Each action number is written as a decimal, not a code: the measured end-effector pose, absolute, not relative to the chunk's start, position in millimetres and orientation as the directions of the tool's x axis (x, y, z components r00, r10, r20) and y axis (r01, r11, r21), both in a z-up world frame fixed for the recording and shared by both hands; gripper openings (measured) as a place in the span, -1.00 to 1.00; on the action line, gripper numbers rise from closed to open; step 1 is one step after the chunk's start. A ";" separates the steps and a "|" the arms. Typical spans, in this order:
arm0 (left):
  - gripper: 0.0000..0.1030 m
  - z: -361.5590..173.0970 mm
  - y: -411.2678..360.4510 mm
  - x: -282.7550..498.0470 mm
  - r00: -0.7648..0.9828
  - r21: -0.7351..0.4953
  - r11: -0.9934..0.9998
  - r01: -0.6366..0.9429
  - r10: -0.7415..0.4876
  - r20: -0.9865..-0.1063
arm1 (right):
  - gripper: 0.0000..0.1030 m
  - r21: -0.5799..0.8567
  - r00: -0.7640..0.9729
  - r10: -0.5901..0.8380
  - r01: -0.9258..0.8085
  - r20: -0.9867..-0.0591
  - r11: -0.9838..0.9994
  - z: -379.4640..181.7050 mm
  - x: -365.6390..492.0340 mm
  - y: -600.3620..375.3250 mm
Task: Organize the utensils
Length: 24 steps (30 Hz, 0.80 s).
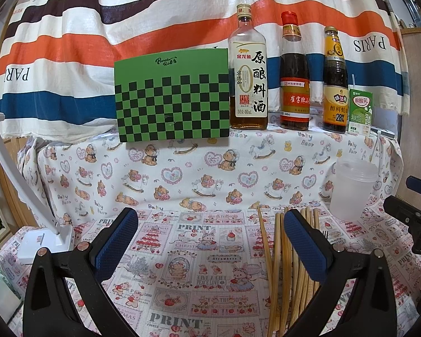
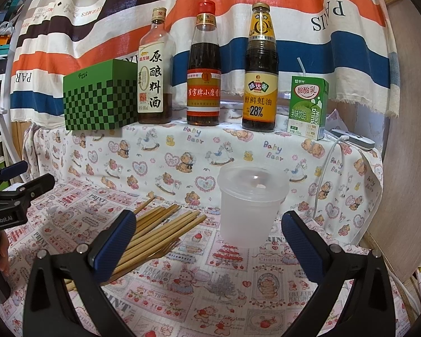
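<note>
Several bamboo chopsticks (image 1: pixel 283 269) lie in a loose bundle on the printed cloth, under my left gripper's right finger; they also show in the right wrist view (image 2: pixel 160 233). A small fork (image 2: pixel 165 248) lies among them. A translucent plastic cup (image 2: pixel 249 205) stands upright just beyond my right gripper (image 2: pixel 207 241), between its fingers' line; it also shows in the left wrist view (image 1: pixel 350 188). My left gripper (image 1: pixel 210 241) is open and empty, hovering above the cloth. My right gripper is open and empty too.
On a raised shelf behind stand a green checkered box (image 1: pixel 171 95), three sauce bottles (image 1: pixel 248 70) (image 1: pixel 294 73) (image 1: pixel 334 81) and a milk drink carton (image 1: pixel 360 112). A white lamp base (image 1: pixel 45 241) sits at the left. A white cable (image 2: pixel 322 174) hangs at the right.
</note>
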<state>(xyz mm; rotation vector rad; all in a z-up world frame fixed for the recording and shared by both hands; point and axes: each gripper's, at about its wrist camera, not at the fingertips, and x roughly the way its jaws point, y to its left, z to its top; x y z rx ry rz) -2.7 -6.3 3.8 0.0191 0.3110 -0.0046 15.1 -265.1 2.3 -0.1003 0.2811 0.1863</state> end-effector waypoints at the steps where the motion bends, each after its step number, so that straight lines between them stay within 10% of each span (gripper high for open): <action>1: 1.00 3.6 -6.4 -2.6 0.952 0.018 1.000 0.008 -0.002 -0.306 | 1.00 -0.072 0.944 0.168 -0.196 -0.284 0.978 2.3 15.0 -265.2; 24: 1.00 2.2 -6.8 0.0 0.950 0.017 1.000 0.013 -0.007 -0.313 | 1.00 -0.063 0.940 0.167 -0.194 -0.297 0.979 2.2 16.8 -265.9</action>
